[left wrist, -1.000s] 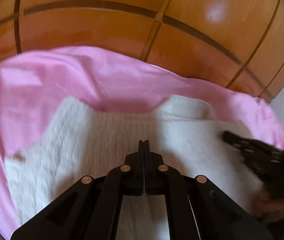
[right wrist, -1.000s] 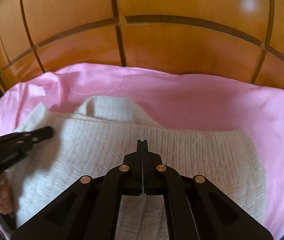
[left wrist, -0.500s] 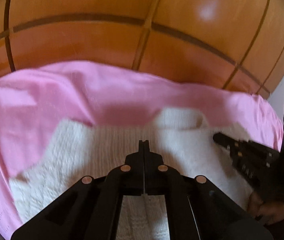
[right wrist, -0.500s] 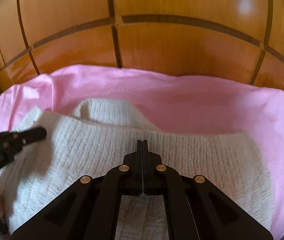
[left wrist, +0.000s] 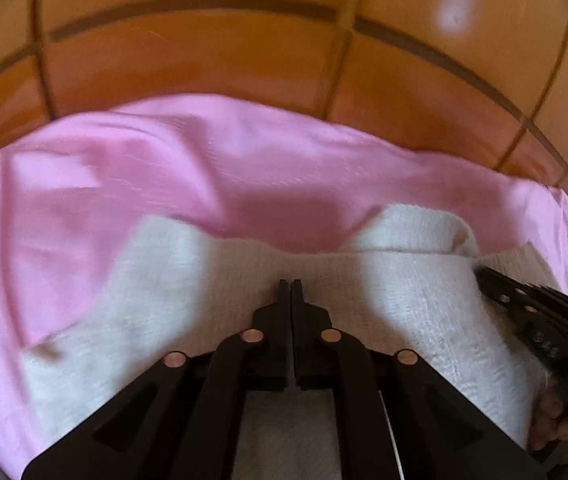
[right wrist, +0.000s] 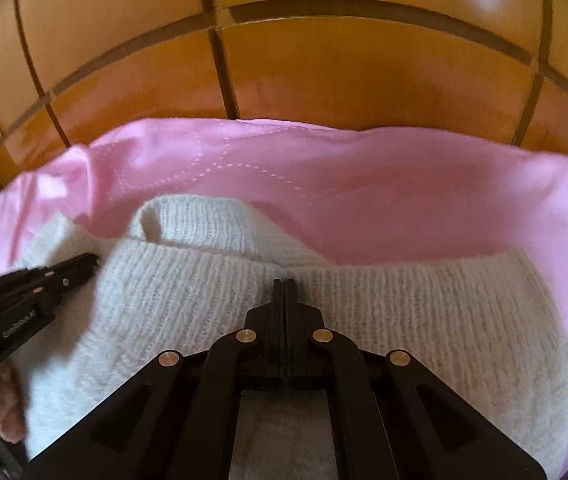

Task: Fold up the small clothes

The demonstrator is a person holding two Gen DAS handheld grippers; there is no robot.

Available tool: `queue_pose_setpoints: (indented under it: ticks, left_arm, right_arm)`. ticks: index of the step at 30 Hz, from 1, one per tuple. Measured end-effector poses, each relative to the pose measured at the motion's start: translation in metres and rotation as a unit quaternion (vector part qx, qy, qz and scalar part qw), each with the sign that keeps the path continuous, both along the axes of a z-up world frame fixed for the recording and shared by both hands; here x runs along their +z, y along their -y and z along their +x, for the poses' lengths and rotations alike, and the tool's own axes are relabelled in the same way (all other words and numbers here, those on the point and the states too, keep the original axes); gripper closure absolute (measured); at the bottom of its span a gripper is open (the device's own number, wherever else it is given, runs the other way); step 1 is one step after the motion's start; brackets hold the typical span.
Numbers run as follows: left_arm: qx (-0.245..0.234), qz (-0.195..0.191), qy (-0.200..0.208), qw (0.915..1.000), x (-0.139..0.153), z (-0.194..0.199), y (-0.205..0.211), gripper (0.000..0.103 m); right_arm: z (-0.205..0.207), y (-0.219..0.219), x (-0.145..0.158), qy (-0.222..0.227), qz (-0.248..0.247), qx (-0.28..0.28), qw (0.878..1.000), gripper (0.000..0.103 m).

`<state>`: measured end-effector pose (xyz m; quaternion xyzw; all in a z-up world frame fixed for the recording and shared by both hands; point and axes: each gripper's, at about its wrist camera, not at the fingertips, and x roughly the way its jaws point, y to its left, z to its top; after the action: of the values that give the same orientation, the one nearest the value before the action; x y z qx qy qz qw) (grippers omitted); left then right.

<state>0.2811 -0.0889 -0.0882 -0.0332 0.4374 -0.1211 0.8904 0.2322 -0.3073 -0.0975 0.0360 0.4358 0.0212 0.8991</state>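
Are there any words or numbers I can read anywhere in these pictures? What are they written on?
"GenRobot.AI", as best it reads: small white print on the side of the black left gripper, right wrist view.
Pale marks on the side of the black right gripper, left wrist view: too blurred to read.
White knitted sweater, pink quilted sheet, orange wooden panels: no text.

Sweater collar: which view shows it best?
The right wrist view: the collar is sharp, its ribbing and opening clear. In the left wrist view the collar is motion-blurred, near the right edge.
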Motion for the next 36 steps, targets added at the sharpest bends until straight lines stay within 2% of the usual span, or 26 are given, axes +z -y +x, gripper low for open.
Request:
queue_pose_setpoints:
  ticks: [1,2,3,4,8,10,12,14,16,17,20,22,24,25,30,31,33,36]
  left_arm:
    - [0.009,-0.010,0.010,0.9999,0.009,-0.009,-0.010,0.075]
    - [0.019,-0.018,0.016,0.9995,0.013,-0.016,-0.019,0.070]
    - [0.031,-0.032,0.024,0.9987,0.019,-0.026,-0.032,0.070]
    - [0.037,-0.046,0.027,0.9979,0.025,-0.035,-0.043,0.070]
    - [0.048,-0.069,0.037,0.9958,0.031,-0.080,-0.073,0.070]
    - [0.054,-0.051,0.035,0.9966,0.025,-0.094,-0.081,0.070]
    - [0.062,-0.042,0.001,0.9972,0.004,-0.102,-0.094,0.069]
    - [0.066,-0.020,-0.027,0.9972,-0.019,-0.099,-0.098,0.072]
    - [0.065,-0.018,-0.022,0.9975,-0.021,-0.098,-0.096,0.072]
    - [0.066,-0.007,-0.023,0.9975,-0.017,-0.097,-0.094,0.072]
    - [0.083,-0.008,-0.022,0.9963,-0.005,-0.102,-0.093,0.073]
    - [0.086,-0.015,-0.014,0.9961,0.003,-0.109,-0.094,0.065]
    - [0.089,-0.031,-0.005,0.9956,0.013,-0.123,-0.096,0.062]
    - [0.082,-0.047,-0.003,0.9955,0.016,-0.132,-0.095,0.062]
    - [0.027,-0.072,0.005,0.9970,0.023,-0.162,-0.063,0.062]
    - [0.017,-0.074,0.005,0.9971,0.024,-0.168,-0.056,0.062]
    - [-0.012,-0.072,0.004,0.9973,0.023,-0.173,-0.036,0.062]
    - [-0.050,-0.063,-0.008,0.9968,0.017,-0.170,-0.012,0.062]
  right_arm:
    - [-0.004,0.004,0.006,0.000,0.007,-0.003,1.000,0.083]
    - [-0.013,0.008,0.015,0.007,0.014,-0.007,1.000,0.048]
    - [-0.022,0.013,0.022,0.017,0.021,-0.012,1.000,0.033]
    - [-0.033,0.017,0.030,0.031,0.028,-0.020,0.999,0.027]
    - [-0.081,0.028,0.050,0.050,0.037,-0.010,0.998,0.027]
    - [-0.109,0.031,0.052,0.049,0.039,0.004,0.998,0.027]
    - [-0.131,0.036,0.048,0.044,0.024,0.002,0.999,0.027]
    - [-0.151,0.051,0.037,0.028,0.011,-0.017,0.999,0.026]
    - [-0.154,0.078,0.010,-0.030,0.004,-0.056,0.998,0.026]
    - [-0.155,0.088,0.004,-0.031,0.018,-0.064,0.997,0.026]
    - [-0.163,0.102,0.011,-0.007,0.063,-0.076,0.995,0.027]
    - [-0.168,0.111,0.023,0.009,0.095,-0.086,0.992,0.025]
    - [-0.178,0.126,0.034,0.032,0.100,-0.120,0.987,0.020]
    - [-0.179,0.130,0.036,0.036,0.101,-0.128,0.986,0.020]
    - [-0.173,0.158,0.014,0.010,0.162,-0.146,0.976,0.020]
    - [-0.169,0.158,0.010,0.006,0.173,-0.143,0.974,0.021]
    - [-0.161,0.156,-0.003,-0.014,0.208,-0.129,0.969,0.029]
    - [-0.156,0.146,-0.011,-0.023,0.207,-0.102,0.973,0.029]
